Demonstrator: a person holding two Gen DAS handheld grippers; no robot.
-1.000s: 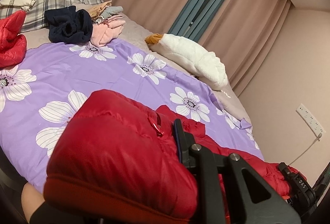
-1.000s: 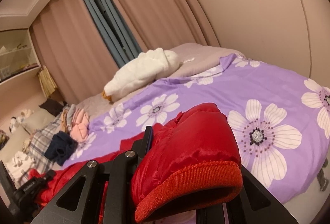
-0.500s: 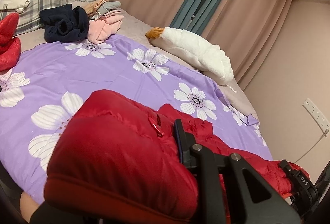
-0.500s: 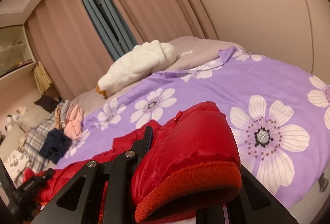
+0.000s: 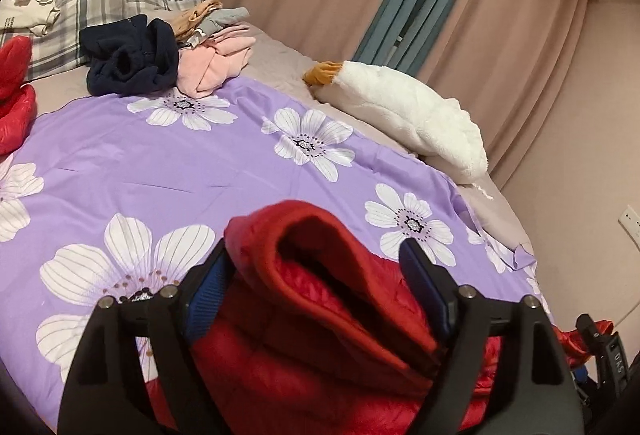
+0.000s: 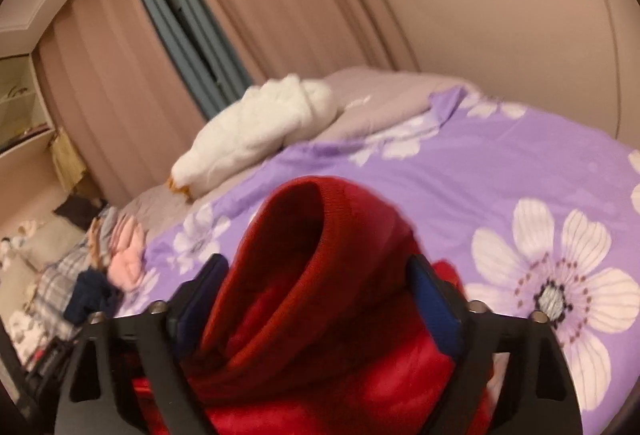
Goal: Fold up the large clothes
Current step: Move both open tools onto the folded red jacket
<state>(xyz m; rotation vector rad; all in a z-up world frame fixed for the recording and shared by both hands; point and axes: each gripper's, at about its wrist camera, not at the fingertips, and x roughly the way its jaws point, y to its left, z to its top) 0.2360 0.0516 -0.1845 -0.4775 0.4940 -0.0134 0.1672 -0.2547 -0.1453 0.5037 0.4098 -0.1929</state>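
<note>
Jacket (image 5: pixel 320 315) lay bunched at the near edge of the quilt (image 5: pixel 200 163); I had both claws, left (image 5: pixel 320 291) and right (image 6: pixel 320 295), spread wide around its cuffs, pinching nothing; I judged folding barely begun.

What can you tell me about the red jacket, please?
The red jacket is a shiny quilted puffer with ribbed knit cuffs. It lies bunched on the purple floral quilt. One open cuff sits between the spread fingers of the left gripper, another between those of the right gripper; neither clamps it.
</note>
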